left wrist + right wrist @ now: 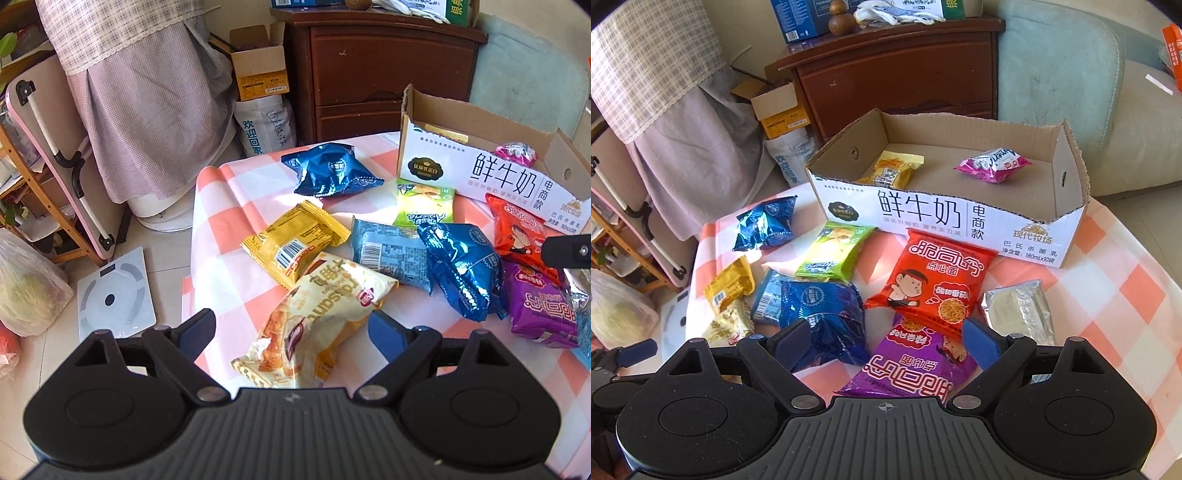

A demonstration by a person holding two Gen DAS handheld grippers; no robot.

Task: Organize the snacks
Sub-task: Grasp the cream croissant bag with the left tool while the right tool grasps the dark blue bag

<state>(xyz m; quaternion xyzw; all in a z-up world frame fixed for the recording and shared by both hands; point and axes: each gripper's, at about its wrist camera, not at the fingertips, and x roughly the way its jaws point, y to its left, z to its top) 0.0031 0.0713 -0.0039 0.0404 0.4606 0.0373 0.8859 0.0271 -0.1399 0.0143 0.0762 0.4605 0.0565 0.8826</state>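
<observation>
1. Snacks lie scattered on the checked worktop [1108,280], near side of the milk carton box [923,218]. 2 pkts sit inside the box: a small yellow pkt [892,170] at its left, a pink-white pkt [995,164] towards its right.
2. Just in front of the box we see the red noodle pkt [934,280], and the green pkt [834,254] to its left. The purple noodle pkt [916,369] lies nearer, its far end tucked under the red one.
3. A silver foil pkt [1021,310] sits right of the red pkt, apart from it.
4. Blue foil pkt [823,317] lies left of the purple one, overlapping a pale-blue pkt [388,251]. A 2nd blue foil pkt [332,170] rests far left, near the box's left end.
5. Yellow pkt [295,243] lies left of the pale-blue one; the croissant pkt [317,325] is nearest on the left, its far end touching the yellow pkt.
6. Left gripper [291,328] is spread wide over the croissant pkt, which lies between the fingers; pads not pressing it, nothing held.
7. Right gripper [882,339] is also spread wide, over the purple pkt and the near blue foil pkt, gripping neither.
8. Beyond the worktop: a dark wood cabinet [897,81] and a pale-green sofa [1071,74].
</observation>
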